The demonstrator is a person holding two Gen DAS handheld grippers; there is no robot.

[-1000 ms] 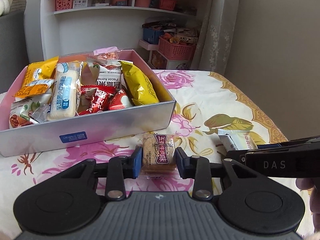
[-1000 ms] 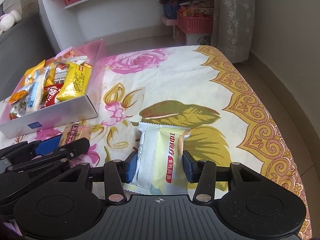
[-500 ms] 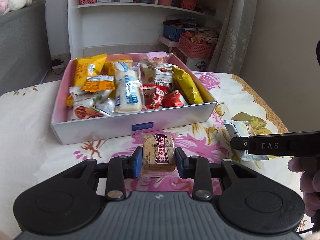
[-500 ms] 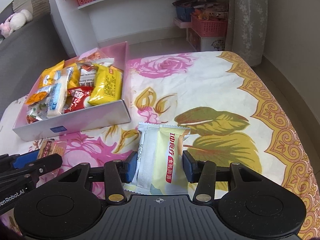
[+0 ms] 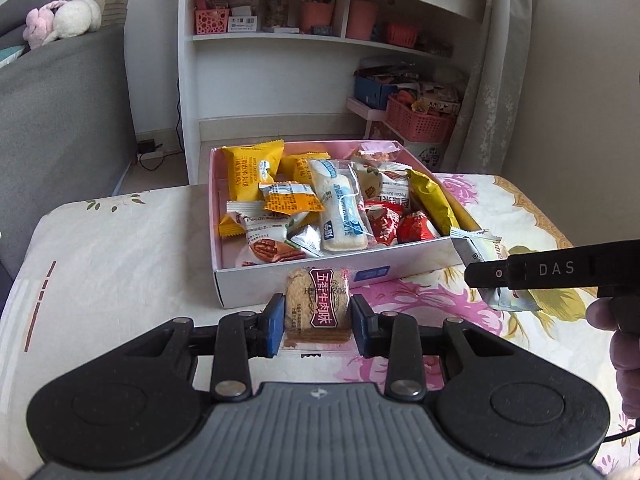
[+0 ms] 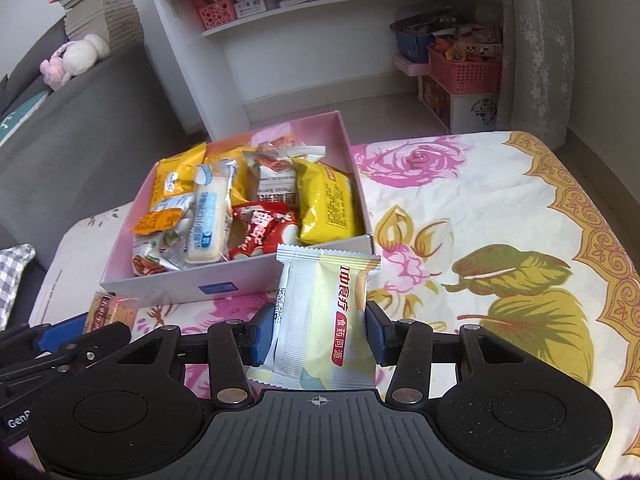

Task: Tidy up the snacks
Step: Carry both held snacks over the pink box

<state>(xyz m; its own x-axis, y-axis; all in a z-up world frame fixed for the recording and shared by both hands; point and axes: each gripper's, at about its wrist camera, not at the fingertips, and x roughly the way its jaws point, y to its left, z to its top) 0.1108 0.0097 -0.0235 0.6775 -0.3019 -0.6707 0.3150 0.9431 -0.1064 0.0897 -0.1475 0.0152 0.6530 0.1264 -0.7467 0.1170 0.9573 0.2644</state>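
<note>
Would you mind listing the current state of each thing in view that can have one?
Left gripper: shut on the biscuit packet.
Right gripper: shut on the pale yellow snack packet.
Pink box: lidless, already holding many snacks.
Both held packets: sealed, lifted just short of the box's near wall.

The box (image 5: 224, 216) is pink inside, white outside (small blue label in front); yellow, orange, red packets (image 5: 276, 200) fill it. The tablecloth (image 6: 460, 208) shows pink roses with a gold border.
</note>
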